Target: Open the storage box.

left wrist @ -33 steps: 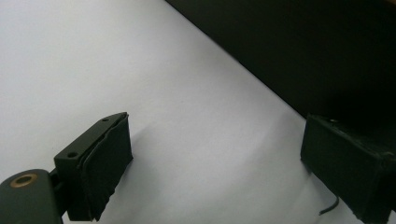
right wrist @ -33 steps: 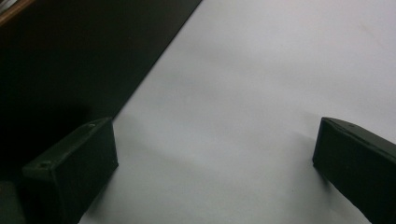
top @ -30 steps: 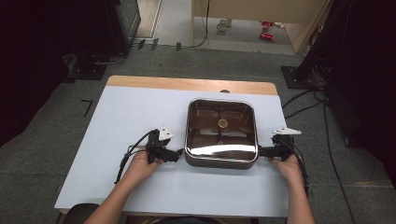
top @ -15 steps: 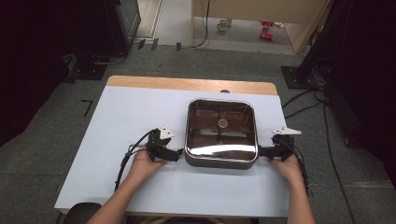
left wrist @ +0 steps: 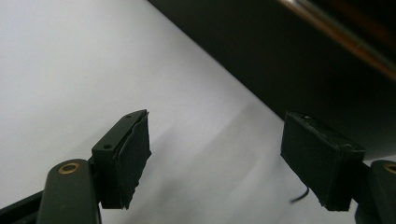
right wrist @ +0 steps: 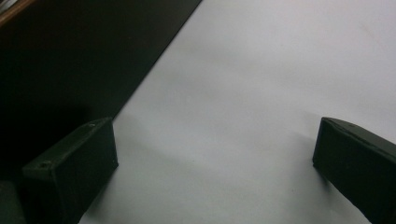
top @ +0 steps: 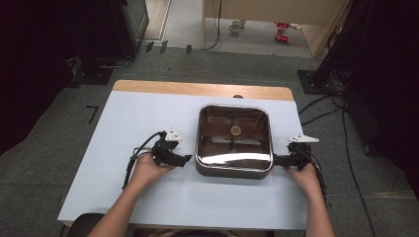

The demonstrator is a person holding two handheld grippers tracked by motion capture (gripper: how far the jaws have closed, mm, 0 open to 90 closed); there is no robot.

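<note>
A square, dark, shiny metal pan (top: 234,140) with rounded corners stands on the pale blue bench (top: 148,118), nearer its right edge than its left. The left hand-held gripper (top: 184,159) lies just left of the pan's near corner; its jaws have just been closing yet stand apart with nothing between them, the pan's black wall (left wrist: 299,70) close beyond. The right hand-held gripper (top: 276,160) sits at the pan's right near corner, jaws wide and empty, beside the pan's dark side (right wrist: 70,56).
</note>
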